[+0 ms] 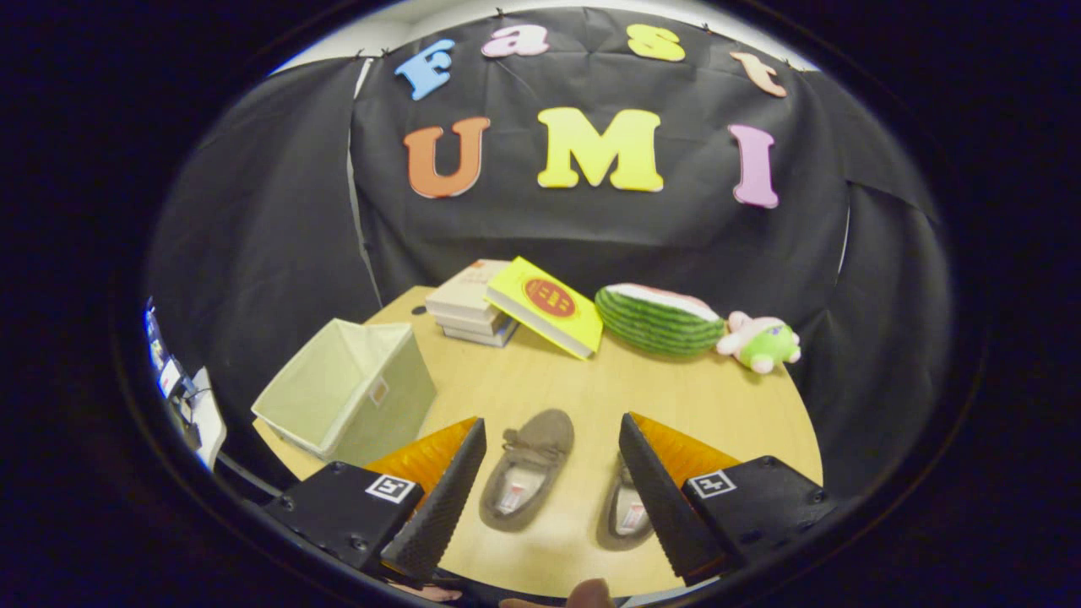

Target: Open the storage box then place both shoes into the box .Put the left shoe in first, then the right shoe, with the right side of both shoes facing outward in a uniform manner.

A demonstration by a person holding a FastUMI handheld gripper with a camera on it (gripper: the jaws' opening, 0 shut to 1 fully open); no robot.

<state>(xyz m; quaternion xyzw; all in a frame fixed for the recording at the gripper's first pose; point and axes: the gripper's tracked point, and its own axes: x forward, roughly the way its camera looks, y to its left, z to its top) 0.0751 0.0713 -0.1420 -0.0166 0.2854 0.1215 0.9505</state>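
Two small brown moccasin shoes lie on the round wooden table (726, 405), toes pointing away. One shoe (528, 471) rests in full sight between my fingers. The other shoe (627, 511) is partly hidden behind the right finger (659, 498). The fabric storage box (346, 390), pale green and with its top open, stands to the left beyond the left finger (439, 498). My gripper (549, 494) hangs above the table, open, with nothing held.
At the back of the table sit a stack of books (471, 302) with a yellow book (547, 306) leaning on it, a watermelon slice toy (659, 319) and a small pink and green plush (760, 341). A fingertip (591, 594) shows near the table's near edge.
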